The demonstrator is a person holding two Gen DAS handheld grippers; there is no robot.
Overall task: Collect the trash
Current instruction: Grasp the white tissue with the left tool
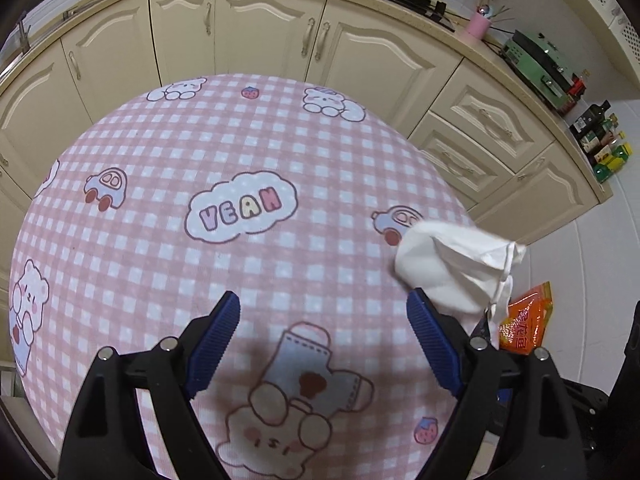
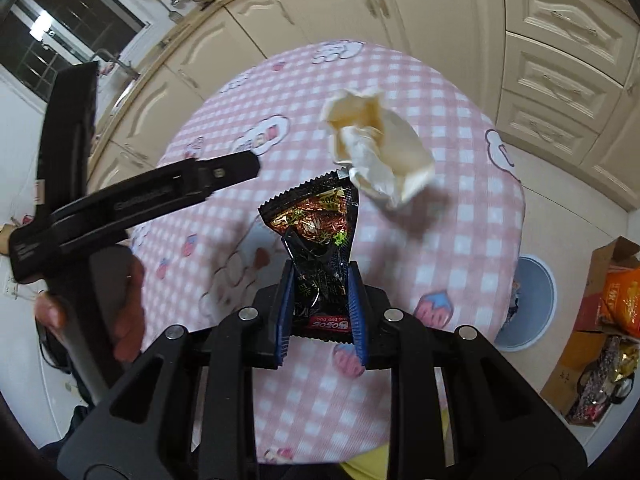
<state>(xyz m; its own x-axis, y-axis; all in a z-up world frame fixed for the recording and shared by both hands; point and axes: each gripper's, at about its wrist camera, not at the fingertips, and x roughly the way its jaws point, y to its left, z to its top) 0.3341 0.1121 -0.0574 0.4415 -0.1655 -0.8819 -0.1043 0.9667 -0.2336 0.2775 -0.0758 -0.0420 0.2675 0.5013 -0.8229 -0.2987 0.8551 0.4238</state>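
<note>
Trash is partly gathered: a black snack wrapper (image 2: 320, 240) is pinched in the right claw (image 2: 320, 312) above the bench (image 2: 460, 208), while a crumpled tissue (image 1: 452, 264) is left near its edge beside the spread, empty left claw (image 1: 324, 340).

The tablecloth (image 1: 256, 264) surface lies bare from the left edge to centre. 1 crumpled tissue (image 1: 452, 264) obstructs the right edge, just beside the left gripper (image 1: 324, 308).
</note>
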